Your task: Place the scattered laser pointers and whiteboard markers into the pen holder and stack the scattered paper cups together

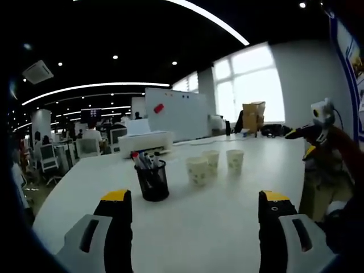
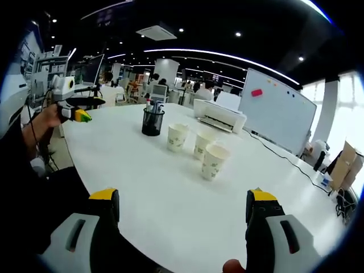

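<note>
- The left gripper point(image 1: 193, 205) and the right gripper point(image 2: 182, 205) hold their fingers wide apart with nothing between them, both over the near edge of the tabletop point(image 2: 170, 193).
- The markers point(image 1: 143, 160) stand in the pen holder point(image 1: 152, 181), a black mesh cylinder toward the far side.
- Three paper cups point(image 2: 197, 147) stand upright and apart in a row mid-tabletop, not yet stacked.
- Stacking likely comes next: pinch one thin, crushable rim lightly, lift straight, and lower squarely into its neighbour.
- The white tabletop looks smooth and slippery.
</note>
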